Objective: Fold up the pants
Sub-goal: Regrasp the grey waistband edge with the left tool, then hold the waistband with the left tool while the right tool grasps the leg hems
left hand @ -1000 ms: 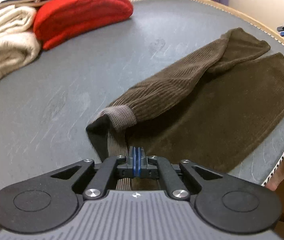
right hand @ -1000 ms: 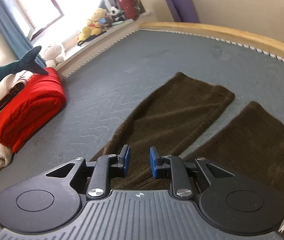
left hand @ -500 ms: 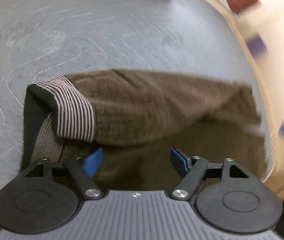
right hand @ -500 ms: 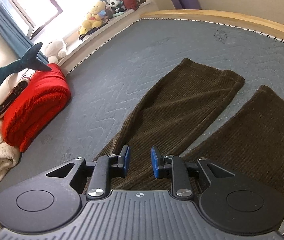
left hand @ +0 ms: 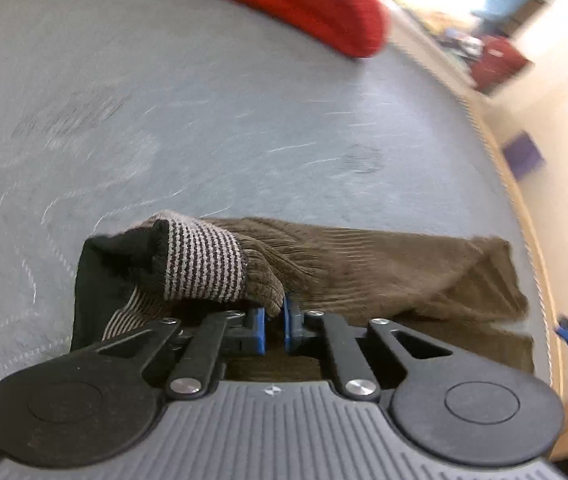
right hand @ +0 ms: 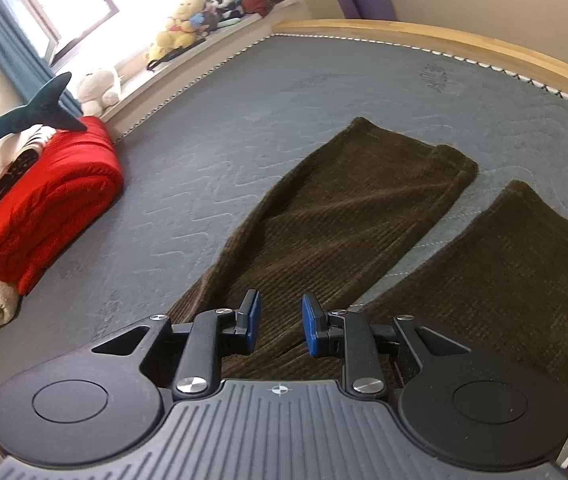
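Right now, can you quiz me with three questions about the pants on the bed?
1. True or false: the left gripper pinches brown cloth of the pants near the striped waistband.
2. The right gripper's jaws are: A) open, holding nothing B) shut on the pants.
3. Fill in: the folded blanket beside the pants is ____.

Key: 1 true; 2 A; 3 red.

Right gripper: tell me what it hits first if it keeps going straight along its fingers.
Probably the brown pants. The right gripper is open, nothing between its pads, angled down at the leg lying flat on the grey mattress. The cloth sits directly ahead of the fingertips, though the gap is hard to judge.
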Demonstrator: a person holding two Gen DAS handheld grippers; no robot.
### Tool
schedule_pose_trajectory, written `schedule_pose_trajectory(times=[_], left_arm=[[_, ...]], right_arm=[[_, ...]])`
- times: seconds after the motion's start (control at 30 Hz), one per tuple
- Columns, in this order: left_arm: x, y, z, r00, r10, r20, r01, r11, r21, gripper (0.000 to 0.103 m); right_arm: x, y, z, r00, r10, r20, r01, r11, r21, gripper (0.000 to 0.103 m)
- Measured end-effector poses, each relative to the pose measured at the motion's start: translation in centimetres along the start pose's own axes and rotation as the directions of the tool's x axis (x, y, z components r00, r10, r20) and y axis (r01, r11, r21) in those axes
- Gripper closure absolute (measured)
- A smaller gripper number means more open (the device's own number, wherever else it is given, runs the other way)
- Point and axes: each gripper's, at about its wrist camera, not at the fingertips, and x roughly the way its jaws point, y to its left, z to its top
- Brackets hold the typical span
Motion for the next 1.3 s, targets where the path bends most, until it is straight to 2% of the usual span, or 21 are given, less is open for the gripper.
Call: schedule_pose_trajectory(times=[0.07, 0.17, 0.2, 0.23, 0.27, 0.3, 0.37, 0.47, 0.6, 0.67, 0.8, 0.97, 1.1, 1.17, 1.2, 1.23, 1.3], left_arm=[[-2.8, -0.9, -0.4, 0.995, -0.095, 0.022, 0.092, 0.992, 0.089, 0.096], [-7.4, -1.4, -1.9, 0.976, -0.207, 0.070, 0.187, 0.956, 0.227, 0.097], [-8.1, -0.8, -2.6, 0.978, -0.201, 0.054, 0.183, 0.953, 0.241, 0.096], [-8.1, -0.1, -3.4, 0.989, -0.147, 0.019, 0.138, 0.959, 0.246, 0.096], [-7.3, 0.9, -4.2, 0.998, -0.058, -0.033, 0.064, 0.967, 0.247, 0.096], [-6.1, 2.2, -5.0, 0.995, 0.022, -0.102, 0.002, 0.972, 0.233, 0.096], [-4.4, 3.8, -5.9, 0.976, 0.101, -0.193, -0.058, 0.975, 0.217, 0.096], [-3.8, 4.4, -5.7, 0.976, 0.064, -0.206, -0.028, 0.985, 0.169, 0.096], [-3.6, 5.2, -4.4, 0.974, 0.068, -0.214, -0.044, 0.992, 0.118, 0.094], [-2.9, 5.2, -3.7, 0.973, 0.074, -0.219, -0.052, 0.993, 0.104, 0.094], [-1.5, 5.2, -3.0, 0.967, 0.092, -0.239, -0.063, 0.990, 0.122, 0.094], [-0.8, 5.4, -2.6, 0.961, 0.088, -0.262, -0.062, 0.993, 0.105, 0.094], [-0.4, 6.2, -2.4, 0.958, 0.053, -0.282, -0.039, 0.998, 0.055, 0.076], [-0.3, 6.5, -2.3, 0.958, 0.053, -0.281, -0.043, 0.998, 0.043, 0.063], [-0.3, 6.7, -2.2, 0.959, 0.058, -0.277, -0.049, 0.998, 0.040, 0.051], [-0.3, 6.8, -2.1, 0.960, 0.063, -0.274, -0.054, 0.998, 0.037, 0.046], [-0.3, 6.9, -1.8, 0.962, 0.061, -0.266, -0.055, 0.998, 0.029, 0.044]], right_arm=[[0.0, -0.1, 0.0, 1.000, -0.010, 0.010, 0.010, 1.000, 0.015, 0.078], [-0.2, -0.3, 0.2, 0.999, -0.027, 0.036, 0.025, 0.999, 0.035, 0.078], [-0.2, -0.4, 0.3, 0.999, -0.027, 0.040, 0.026, 0.999, 0.036, 0.078], [0.0, -0.3, 0.4, 0.999, -0.024, 0.040, 0.023, 0.999, 0.029, 0.078], [0.2, -0.2, 0.5, 0.999, -0.020, 0.040, 0.019, 1.000, 0.019, 0.078], [0.5, -0.1, 0.7, 0.999, -0.018, 0.041, 0.018, 1.000, 0.000, 0.078], [1.5, -0.1, 1.2, 0.998, -0.030, 0.046, 0.032, 0.999, -0.029, 0.078], [3.5, -0.6, 2.0, 0.997, -0.058, 0.041, 0.059, 0.998, -0.029, 0.078], [6.5, -1.5, 2.8, 0.998, -0.067, -0.013, 0.068, 0.997, 0.038, 0.078], [7.9, -1.4, 3.0, 0.998, -0.042, -0.037, 0.044, 0.997, 0.063, 0.078], [11.4, 1.1, 2.8, 0.995, -0.008, -0.104, 0.006, 1.000, -0.021, 0.078], [16.6, 4.6, 2.1, 0.987, -0.043, -0.155, 0.022, 0.990, -0.141, 0.076], [21.0, 6.9, 1.0, 0.975, -0.122, -0.185, 0.078, 0.970, -0.230, 0.058], [22.5, 7.8, 0.3, 0.967, -0.177, -0.181, 0.118, 0.948, -0.296, 0.057], [23.1, 8.2, -0.1, 0.964, -0.212, -0.163, 0.146, 0.928, -0.343, 0.057], [23.3, 8.7, -0.2, 0.962, -0.233, -0.140, 0.165, 0.911, -0.379, 0.057], [23.6, 9.3, -0.7, 0.957, -0.272, -0.102, 0.200, 0.872, -0.447, 0.059]])
